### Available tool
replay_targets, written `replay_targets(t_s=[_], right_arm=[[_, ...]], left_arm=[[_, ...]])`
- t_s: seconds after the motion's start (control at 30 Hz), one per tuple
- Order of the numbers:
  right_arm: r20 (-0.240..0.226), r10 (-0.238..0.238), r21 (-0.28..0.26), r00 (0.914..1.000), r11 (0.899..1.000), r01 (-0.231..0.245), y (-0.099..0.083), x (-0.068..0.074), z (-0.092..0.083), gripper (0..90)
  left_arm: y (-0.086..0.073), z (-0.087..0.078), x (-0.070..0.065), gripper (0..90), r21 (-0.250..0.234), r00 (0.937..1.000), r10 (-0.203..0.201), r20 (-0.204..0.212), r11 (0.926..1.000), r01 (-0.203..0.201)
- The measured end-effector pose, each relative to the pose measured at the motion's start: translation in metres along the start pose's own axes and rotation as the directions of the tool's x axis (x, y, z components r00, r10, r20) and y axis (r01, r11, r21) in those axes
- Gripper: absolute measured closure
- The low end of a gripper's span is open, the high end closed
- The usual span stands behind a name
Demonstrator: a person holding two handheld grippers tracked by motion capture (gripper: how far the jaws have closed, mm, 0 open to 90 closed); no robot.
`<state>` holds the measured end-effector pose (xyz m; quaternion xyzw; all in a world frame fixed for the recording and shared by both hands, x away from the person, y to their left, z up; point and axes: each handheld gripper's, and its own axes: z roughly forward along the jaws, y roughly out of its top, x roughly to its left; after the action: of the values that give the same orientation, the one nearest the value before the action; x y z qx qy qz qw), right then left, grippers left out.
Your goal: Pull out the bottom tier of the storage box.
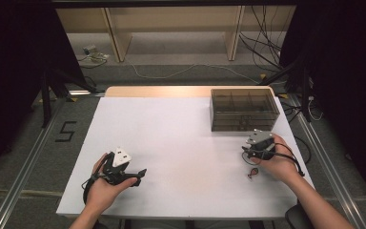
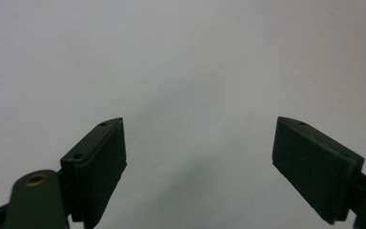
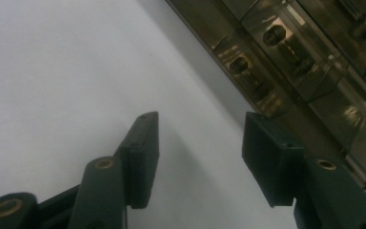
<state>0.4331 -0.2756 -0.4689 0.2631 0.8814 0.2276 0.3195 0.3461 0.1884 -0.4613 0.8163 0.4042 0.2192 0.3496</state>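
Both claws are released: the left claw (image 2: 198, 157) over bare surface (image 1: 181, 143), the right claw (image 3: 200, 157) just beside the compartmented box (image 1: 244, 109) (a small red item (image 1: 252, 173) lies near-right). Swinging carelessly could knock the box.

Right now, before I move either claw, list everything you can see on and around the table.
Table: one, white top, centre.
Compartment box: one, smoky translucent brown, far right of the table; small dark parts inside, too dim to name.
Small object: one, dark with red, on the table beside the right hand; too small to identify.
Shelf unit: one, pale wood, on the floor beyond the table.
Cables: several, on the floor behind.
Left claw: black, open, over bare table.
Right claw: black, open, close to the box.
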Motion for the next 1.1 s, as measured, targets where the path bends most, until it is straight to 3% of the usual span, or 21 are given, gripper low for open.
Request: replay_targets(t_s=[0.13,0.3,0.37,0.4,0.47,0.53,0.63,0.67,0.7,0.83,0.87,0.97,1.0,1.07,1.1], right_arm=[[0.057,-0.052,0.031,0.997,0.998,0.051,0.005,0.0,0.013,54.7],[0.133,-0.155,0.052,0.9789,0.987,0.149,0.011,0.001,0.025,60.2],[0.142,-0.166,0.056,0.9759,0.986,0.16,0.012,0.002,0.027,61.2],[0.154,-0.215,0.074,0.9644,0.976,0.206,0.012,0.001,0.031,62.7],[0.169,-0.228,0.089,0.9588,0.972,0.216,0.013,0.0,0.034,63.9],[0.19,-0.257,0.094,0.9476,0.965,0.243,0.013,-0.001,0.037,64.9],[0.192,-0.278,0.098,0.9412,0.96,0.264,0.015,0.0,0.039,65.6],[0.198,-0.268,0.092,0.9429,0.963,0.254,0.016,0.001,0.041,65.8],[0.199,-0.297,0.102,0.9339,0.954,0.282,0.016,0.0,0.041,66.0],[0.214,-0.322,0.115,0.9224,0.946,0.303,0.017,0.001,0.046,67.6],[0.221,-0.346,0.124,0.9119,0.937,0.325,0.018,0.001,0.046,68.6],[0.234,-0.372,0.133,0.8982,0.927,0.35,0.019,0.002,0.048,70.2],[0.241,-0.392,0.134,0.8878,0.919,0.37,0.02,0.003,0.049,70.5],[0.242,-0.413,0.142,0.8781,0.91,0.389,0.021,0.005,0.05,70.9],[0.242,-0.413,0.142,0.8781,0.91,0.389,0.021,0.005,0.05,70.9]], left_arm=[[0.0,0.0,0.0,18.9,0.0,1.0,0.0,0.001,1.0,0.0],[0.0,0.0,0.0,19.0,0.0,1.0,0.0,-0.003,1.0,0.0],[0.0,0.001,0.0,19.1,-0.002,1.0,-0.001,-0.005,1.0,0.001],[0.0,0.0,0.0,19.2,-0.003,1.0,-0.001,-0.006,1.0,0.001],[0.0,0.0,0.0,19.2,-0.003,1.0,0.0,-0.007,1.0,-0.001],[0.0,0.001,0.0,19.2,-0.002,1.0,0.0,-0.006,1.0,0.0],[0.0,0.001,0.0,19.2,0.0,1.0,0.001,-0.004,1.0,-0.001],[0.0,0.001,0.0,19.2,-0.001,1.0,0.002,-0.003,1.0,-0.002],[0.0,0.001,0.0,19.2,-0.001,1.0,0.004,-0.003,1.0,-0.004],[0.0,0.001,0.0,19.2,0.003,0.9999,0.012,-0.003,0.9999,-0.012],[0.0,0.001,0.0,19.2,0.003,0.9999,0.012,-0.003,0.9999,-0.012],[0.0,0.001,-0.001,19.2,0.002,0.9999,0.013,-0.001,0.9999,-0.013],[0.0,0.001,0.0,19.2,0.002,0.9999,0.013,-0.001,0.9999,-0.013],[0.0,0.001,0.0,19.3,0.001,0.9999,0.014,-0.002,0.9999,-0.014],[0.0,0.001,0.0,19.3,0.001,0.9999,0.014,-0.002,0.9999,-0.014]])
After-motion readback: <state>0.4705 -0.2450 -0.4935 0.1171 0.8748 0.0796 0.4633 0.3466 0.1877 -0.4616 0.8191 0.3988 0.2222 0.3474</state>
